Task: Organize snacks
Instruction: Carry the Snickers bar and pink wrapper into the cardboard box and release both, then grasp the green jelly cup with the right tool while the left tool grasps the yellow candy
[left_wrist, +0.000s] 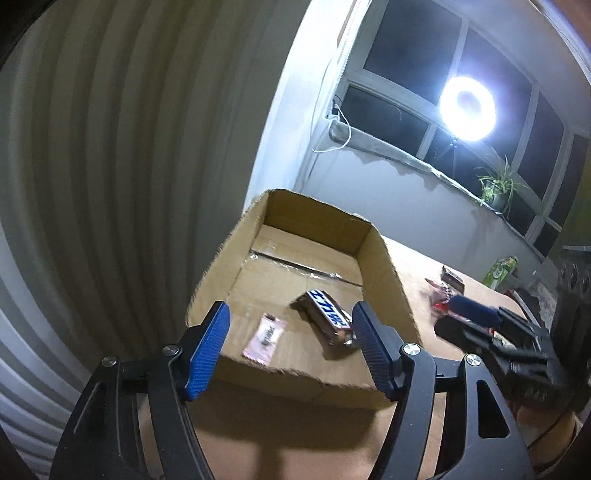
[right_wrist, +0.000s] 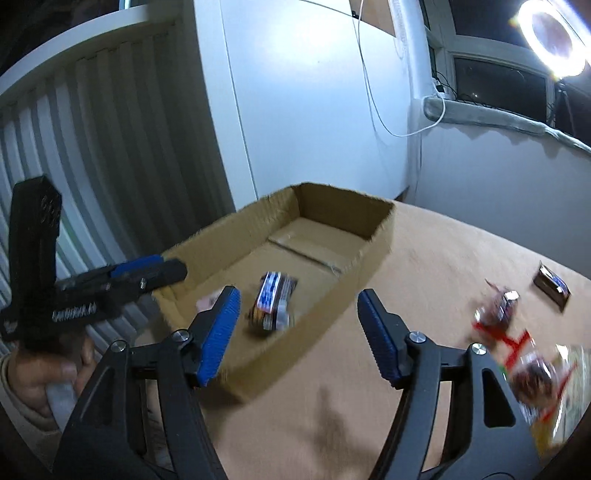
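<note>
An open cardboard box (left_wrist: 384, 258) stands on the brown table (right_wrist: 424, 280). Inside lie a brown and blue chocolate bar (left_wrist: 327, 314) and a small pink wrapper (left_wrist: 264, 338); the bar also shows in the right wrist view (right_wrist: 273, 301). My left gripper (left_wrist: 291, 350) is open and empty over the box's near wall. My right gripper (right_wrist: 299, 336) is open and empty, above the box's right wall (right_wrist: 332, 310). It appears blurred in the left wrist view (left_wrist: 476, 317). Loose snacks lie on the table to the right: red-wrapped sweets (right_wrist: 496, 310), a dark bar (right_wrist: 552, 288) and a clear packet (right_wrist: 543, 380).
A ribbed white wall (left_wrist: 92, 184) stands left of the box. A windowsill with a potted plant (left_wrist: 496, 188) and a ring light (left_wrist: 467, 109) lies behind. A green carton (left_wrist: 502, 271) stands at the table's far right. A white cable (right_wrist: 373, 92) hangs on the wall.
</note>
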